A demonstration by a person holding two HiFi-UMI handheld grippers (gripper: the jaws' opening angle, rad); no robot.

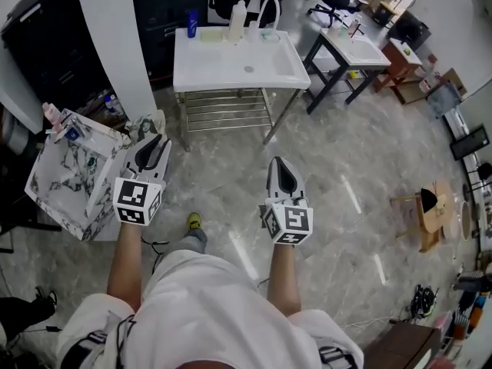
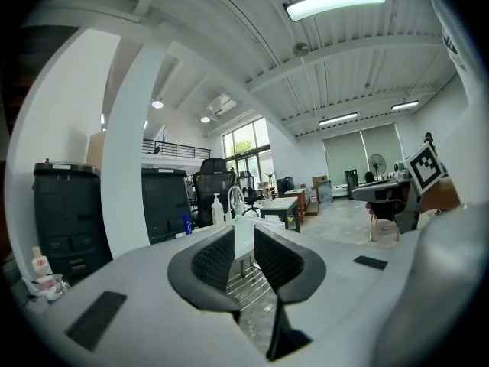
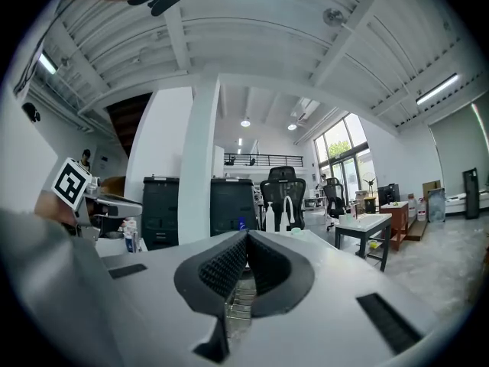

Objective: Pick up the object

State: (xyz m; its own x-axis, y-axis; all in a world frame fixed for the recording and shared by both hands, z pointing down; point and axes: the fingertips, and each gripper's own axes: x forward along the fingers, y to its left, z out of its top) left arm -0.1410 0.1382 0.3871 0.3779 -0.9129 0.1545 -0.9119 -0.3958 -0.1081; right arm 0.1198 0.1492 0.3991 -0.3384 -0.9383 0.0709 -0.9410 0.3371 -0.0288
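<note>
No single object stands out. A white sink table (image 1: 231,71) stands ahead of me with a white pump bottle (image 1: 237,20), a blue bottle (image 1: 192,23) and a curved faucet (image 1: 269,10) along its back edge. My left gripper (image 1: 156,143) is held in the air above the floor, well short of the table. Its jaws stand a little apart with nothing between them, and the pump bottle (image 2: 218,209) shows just left of the gap. My right gripper (image 1: 281,167) hovers beside it with pads touching, empty. The right gripper (image 3: 246,239) also points at the table.
A marble-patterned box (image 1: 73,171) with small bottles stands close on the left. A white column (image 1: 115,37) and black cabinets (image 1: 46,44) lie behind it. Desks (image 1: 350,48) and an office chair are at the far right, a wooden stool (image 1: 427,210) on the right.
</note>
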